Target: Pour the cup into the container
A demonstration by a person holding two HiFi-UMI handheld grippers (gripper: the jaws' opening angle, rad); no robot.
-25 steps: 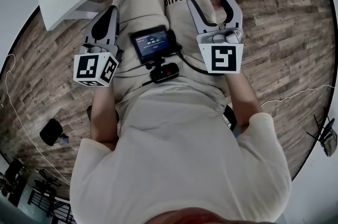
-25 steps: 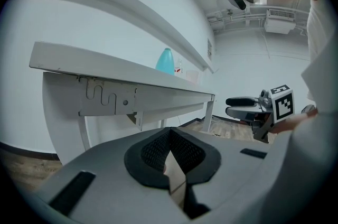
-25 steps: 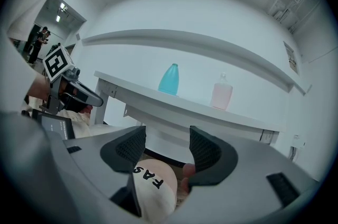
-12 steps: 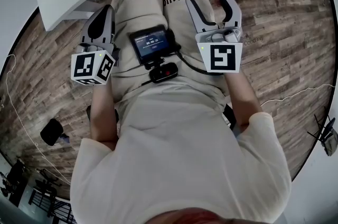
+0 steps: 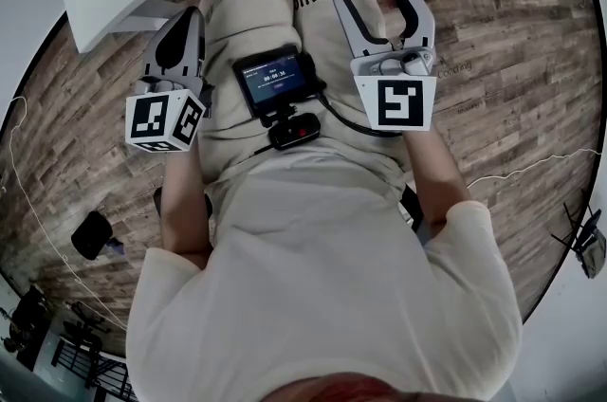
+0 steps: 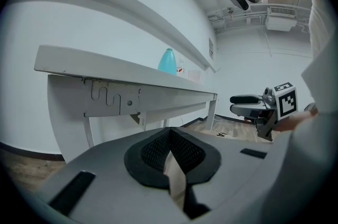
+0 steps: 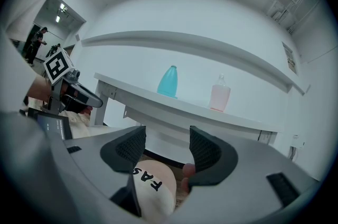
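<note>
1. The left gripper is clenched, pads together on nothing. The right gripper is released, jaws apart, with only a knee behind them.
2. Ahead of and above both, well apart, on the table, sits the cup, teal if I read it right. A pink bottle stands to its right.
3. Risk: reaching up from the lap could clip the table edge, or a skewed grip could tip the cup early.

Blue vessel and pink bottle stand upright, apart, on table.
</note>
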